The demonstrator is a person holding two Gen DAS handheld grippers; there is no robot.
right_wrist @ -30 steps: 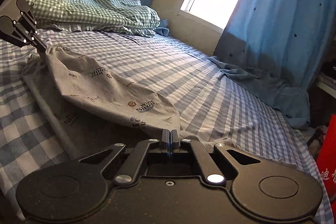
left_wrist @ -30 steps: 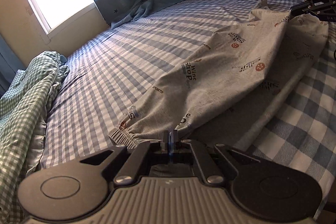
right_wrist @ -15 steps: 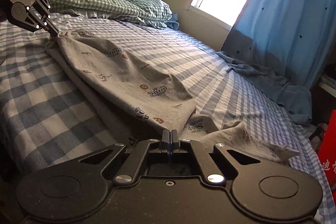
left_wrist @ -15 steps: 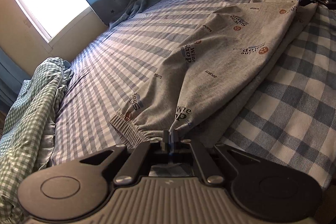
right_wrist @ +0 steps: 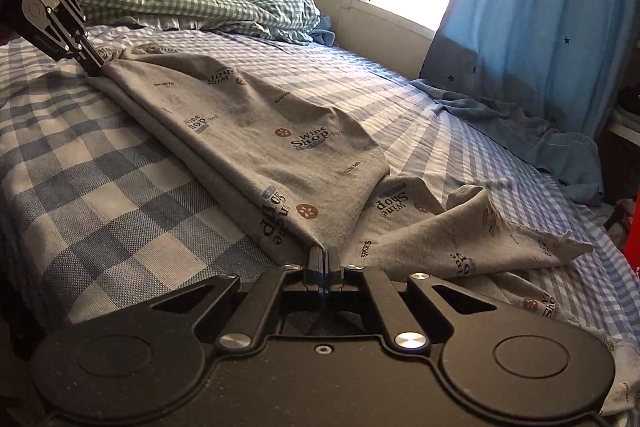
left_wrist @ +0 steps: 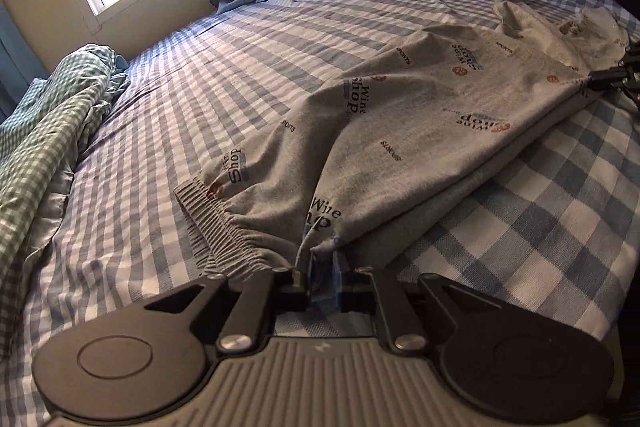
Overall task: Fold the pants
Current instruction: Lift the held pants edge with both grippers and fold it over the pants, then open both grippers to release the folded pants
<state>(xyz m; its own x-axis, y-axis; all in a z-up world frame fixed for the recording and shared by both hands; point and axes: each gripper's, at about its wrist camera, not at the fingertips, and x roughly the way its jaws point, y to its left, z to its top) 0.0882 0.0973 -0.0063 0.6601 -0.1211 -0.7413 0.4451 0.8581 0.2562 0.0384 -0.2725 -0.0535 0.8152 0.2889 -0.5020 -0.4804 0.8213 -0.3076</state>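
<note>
**The pants are stretched between your two grippers along the near edge of the bed**

The grey printed pants [left_wrist: 400,131] lie on the checked bed [left_wrist: 200,87], already doubled leg on leg, and their long axis runs straight from one gripper to the other. Your left gripper [left_wrist: 320,267] has its jaws pressed together on the cloth beside the ribbed waistband [left_wrist: 216,223]. Your right gripper [right_wrist: 324,259] has its jaws closed on the same folded edge near the leg end, where the cuffs [right_wrist: 520,239] lie loose and crumpled toward the far side. Both grippers are at the pants, one at each end. I judge the next fold must bring one end over the other along this axis, so keep the edge taut between them.
</note>
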